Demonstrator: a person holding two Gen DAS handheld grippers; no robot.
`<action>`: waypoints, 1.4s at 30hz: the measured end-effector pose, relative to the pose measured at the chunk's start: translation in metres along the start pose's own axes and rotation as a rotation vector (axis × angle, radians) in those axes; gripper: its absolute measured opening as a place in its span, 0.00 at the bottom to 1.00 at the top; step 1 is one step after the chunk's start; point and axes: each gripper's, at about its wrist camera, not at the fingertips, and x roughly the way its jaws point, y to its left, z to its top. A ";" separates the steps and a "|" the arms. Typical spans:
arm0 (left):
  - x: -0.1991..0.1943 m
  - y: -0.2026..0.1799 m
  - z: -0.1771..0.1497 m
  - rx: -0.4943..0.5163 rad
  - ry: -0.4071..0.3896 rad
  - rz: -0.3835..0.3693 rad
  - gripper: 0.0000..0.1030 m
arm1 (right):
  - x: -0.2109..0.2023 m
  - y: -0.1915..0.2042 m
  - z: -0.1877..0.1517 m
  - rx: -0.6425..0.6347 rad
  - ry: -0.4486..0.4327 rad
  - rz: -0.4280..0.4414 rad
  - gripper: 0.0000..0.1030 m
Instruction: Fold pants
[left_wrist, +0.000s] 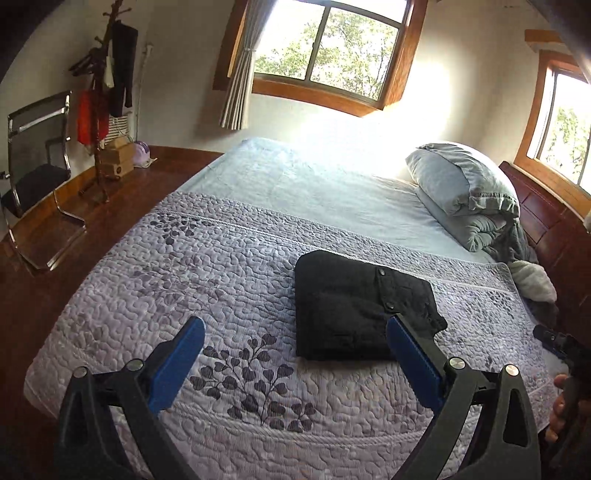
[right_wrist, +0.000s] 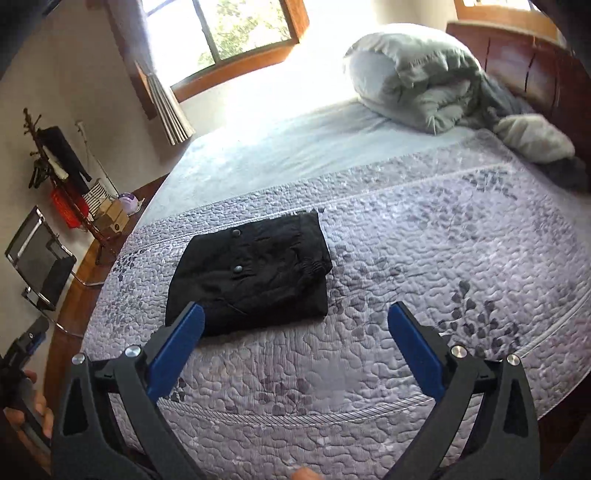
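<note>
Black pants (left_wrist: 354, 306) lie folded into a compact rectangle on the lilac quilted bedspread (left_wrist: 184, 266), with two snap buttons showing on top. My left gripper (left_wrist: 295, 325) hangs above the bed with its blue pads wide apart and nothing between them; its right pad overlaps the pants' near corner only in the picture. In the right wrist view the folded pants (right_wrist: 251, 266) lie ahead and to the left. My right gripper (right_wrist: 295, 314) is open and empty above the bedspread (right_wrist: 424, 240), clear of the cloth.
A grey pillow and bunched duvet (left_wrist: 465, 188) lie at the head of the bed by the wooden headboard (right_wrist: 524, 62). A chair (left_wrist: 37, 177) and a coat stand (left_wrist: 103, 110) stand on the wooden floor at the left. A hand (right_wrist: 33, 413) grips the other tool's handle.
</note>
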 end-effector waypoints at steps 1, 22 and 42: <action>-0.016 -0.006 -0.001 0.021 -0.005 0.012 0.96 | -0.020 0.008 -0.003 -0.027 -0.022 -0.007 0.97; -0.213 -0.103 -0.085 0.253 -0.082 -0.020 0.96 | -0.224 0.082 -0.098 -0.217 -0.177 -0.019 0.97; -0.219 -0.094 -0.082 0.120 -0.047 0.028 0.96 | -0.234 0.101 -0.110 -0.254 -0.153 0.041 0.97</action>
